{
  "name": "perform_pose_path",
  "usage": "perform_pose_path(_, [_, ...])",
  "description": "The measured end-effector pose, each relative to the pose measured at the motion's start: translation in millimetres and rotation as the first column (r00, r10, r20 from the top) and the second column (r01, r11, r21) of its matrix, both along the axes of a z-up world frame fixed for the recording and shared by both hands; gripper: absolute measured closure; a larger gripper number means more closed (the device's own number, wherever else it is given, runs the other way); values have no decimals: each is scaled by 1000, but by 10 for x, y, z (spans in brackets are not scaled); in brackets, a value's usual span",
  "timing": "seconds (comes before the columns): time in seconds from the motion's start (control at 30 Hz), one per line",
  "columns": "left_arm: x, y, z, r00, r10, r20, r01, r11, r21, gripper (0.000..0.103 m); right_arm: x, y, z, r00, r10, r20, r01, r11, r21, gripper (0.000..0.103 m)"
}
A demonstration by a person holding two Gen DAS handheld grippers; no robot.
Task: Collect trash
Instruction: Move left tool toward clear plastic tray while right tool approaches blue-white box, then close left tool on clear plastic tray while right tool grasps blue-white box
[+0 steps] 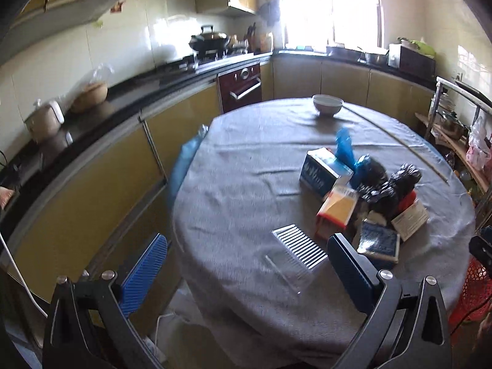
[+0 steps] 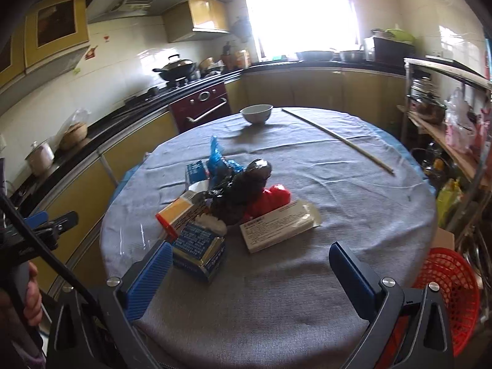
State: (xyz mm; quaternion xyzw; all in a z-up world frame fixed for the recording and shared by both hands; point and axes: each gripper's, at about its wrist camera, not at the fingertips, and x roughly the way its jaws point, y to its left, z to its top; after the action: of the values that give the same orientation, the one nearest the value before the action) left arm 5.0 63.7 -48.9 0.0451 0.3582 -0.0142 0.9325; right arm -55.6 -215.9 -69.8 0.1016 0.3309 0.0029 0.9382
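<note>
Left wrist view looks down over a round tabletop [image 1: 246, 169] covered with a grey cloth, in a kitchen with yellow cabinets. The left tool [image 1: 246, 264] hovers at the near edge with its two blue pads spread wide and nothing between them. Just ahead of it lies a clear plastic tray [image 1: 298, 250] with white ribs. To the right of the tray sits the trash pile: an orange and white carton [image 1: 336, 209], a blue and white box [image 1: 323, 170], a dark blue packet [image 1: 379, 241], a white leaflet box [image 1: 410, 220], a crumpled black bag [image 1: 390, 189], a blue plastic bag [image 1: 346, 147] and something red half hidden behind the black bag. A white bowl [image 1: 327, 104] stands at the far edge, well apart from the pile, and a long thin stick [image 1: 399, 141] lies across the far right of the cloth.

Right wrist view shows the right tool [image 2: 249, 273], also spread wide and empty, above the near edge of the cloth. The dark blue packet lies just beside its left pad; whether they touch I cannot tell. A red mesh basket [image 2: 449, 279] stands off the tabletop at the right. At the left edge a hand [image 2: 32, 298] grips the handle of the other tool.
</note>
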Motion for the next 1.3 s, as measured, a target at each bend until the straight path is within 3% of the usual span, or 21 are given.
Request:
perform_pose_path(0.13, [61, 3, -149, 999, -7, -50, 8, 1000, 19, 0, 42, -25, -76, 998, 58, 4, -58, 998, 32, 0])
perform_pose_path(0.4, [231, -66, -341, 986, -49, -156, 46, 999, -20, 0, 212, 34, -264, 983, 186, 4, -185, 979, 89, 1])
perform_pose_path(0.53, [357, -94, -400, 981, -55, -186, 50, 998, -31, 0, 319, 36, -337, 973, 229, 0, -228, 970, 87, 15])
perform_pose_path(0.6, [420, -89, -421, 978, -64, -196, 59, 998, -28, 0, 406, 32, -389, 968, 249, -14, -247, 965, 88, 17])
perform_pose_path(0.8, [554, 4, -451, 975, -85, -206, 85, 996, -9, 0, 709, 162, -535, 923, 382, -48, -376, 920, 111, 19])
perform_pose_path(0.93, [643, 92, -507, 965, -100, -243, 92, 995, -44, 0, 923, 321, -665, 890, 449, -79, -443, 893, 77, 21])
perform_pose_path(1.07, [704, 126, -561, 953, -114, -282, 93, 992, -87, 0, 1130, 427, -833, 862, 491, -129, -485, 871, 74, 35])
perform_pose_path(1.3, [865, 75, -629, 927, -137, -350, 86, 984, -157, 0, 1162, 527, -875, 828, 541, -147, -533, 841, 90, 39])
